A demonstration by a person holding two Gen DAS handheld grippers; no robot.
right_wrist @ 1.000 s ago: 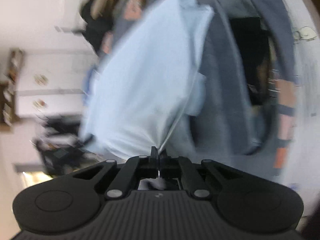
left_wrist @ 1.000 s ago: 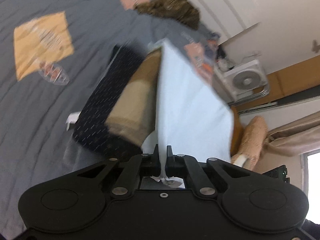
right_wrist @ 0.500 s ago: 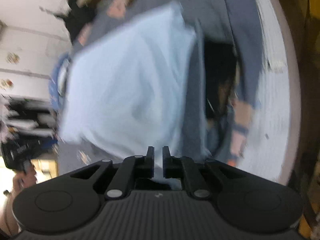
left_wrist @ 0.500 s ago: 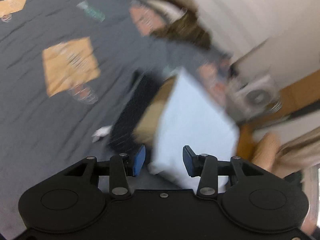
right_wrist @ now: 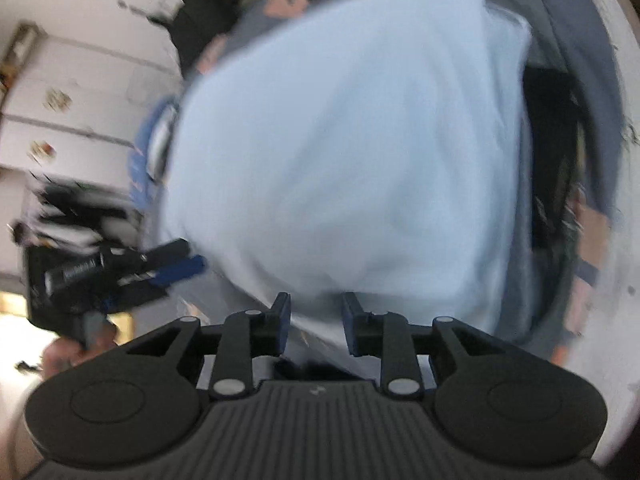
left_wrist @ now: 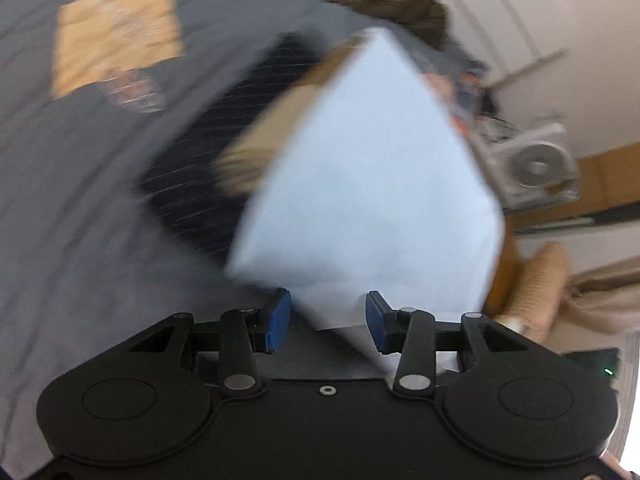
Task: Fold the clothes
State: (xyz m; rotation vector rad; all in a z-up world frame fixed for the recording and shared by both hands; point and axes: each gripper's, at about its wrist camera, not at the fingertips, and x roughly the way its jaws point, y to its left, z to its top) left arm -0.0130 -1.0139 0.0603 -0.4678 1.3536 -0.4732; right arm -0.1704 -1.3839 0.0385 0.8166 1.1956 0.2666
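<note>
Now released: left gripper (left_wrist: 327,320) parted, right gripper (right_wrist: 315,322) opening, neither pinching the pale blue garment (left_wrist: 372,184), dropped onto the stack at the bed (left_wrist: 60,200) edge.

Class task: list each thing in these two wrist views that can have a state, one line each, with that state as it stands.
Blue garment: folded, lying on the pile, gripped by neither tongs.
Tan garment: folded, partly under the blue one.
Dark garment: folded, lowest in the pile.
Bedspread: spread flat.
Left tongs: open, nothing pinched.
Right tongs: opening, nothing pinched.
</note>
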